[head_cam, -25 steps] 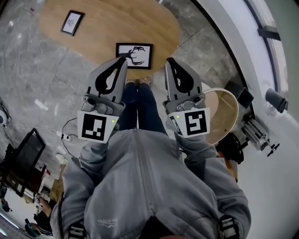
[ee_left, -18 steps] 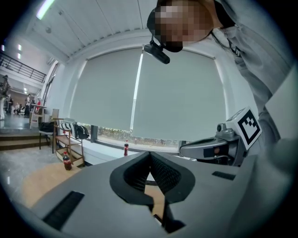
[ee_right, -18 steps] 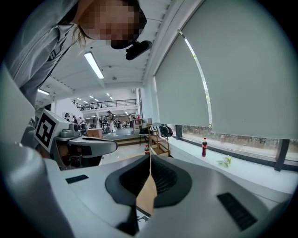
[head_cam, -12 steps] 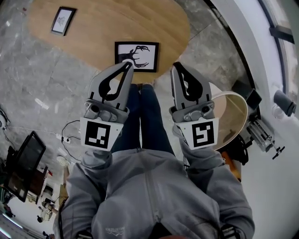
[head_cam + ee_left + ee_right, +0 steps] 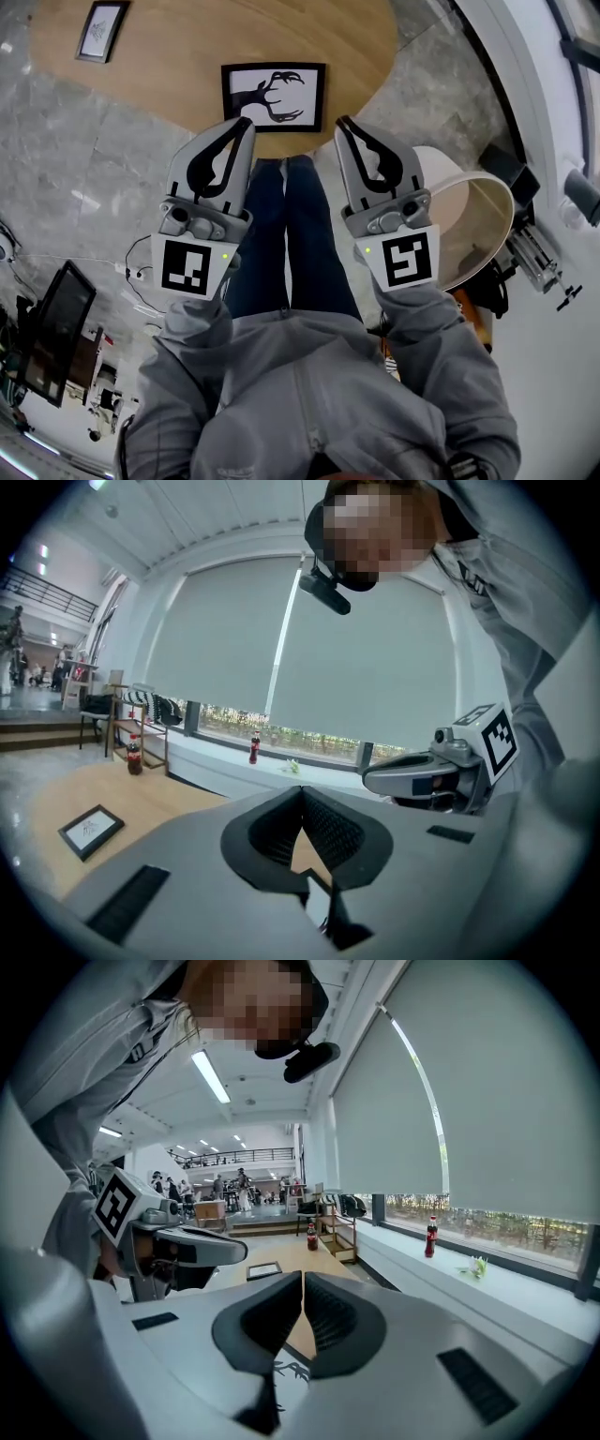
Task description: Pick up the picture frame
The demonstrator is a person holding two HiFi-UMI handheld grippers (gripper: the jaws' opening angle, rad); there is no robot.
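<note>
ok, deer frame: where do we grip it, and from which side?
Frame lies flat on the table, close to its near rim, so probably pinch the near long edge of its black border, coming in low from the person's side. Left gripper and right gripper are shut; open first.

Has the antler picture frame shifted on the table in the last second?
No. The antler picture frame lies where it was, just inside the near edge of the wooden table; it only looks larger in the head view.

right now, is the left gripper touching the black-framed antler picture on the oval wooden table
Apart. The left gripper view shows the left gripper shut and empty, tips against the far window; the black-framed antler picture lies well below.
</note>
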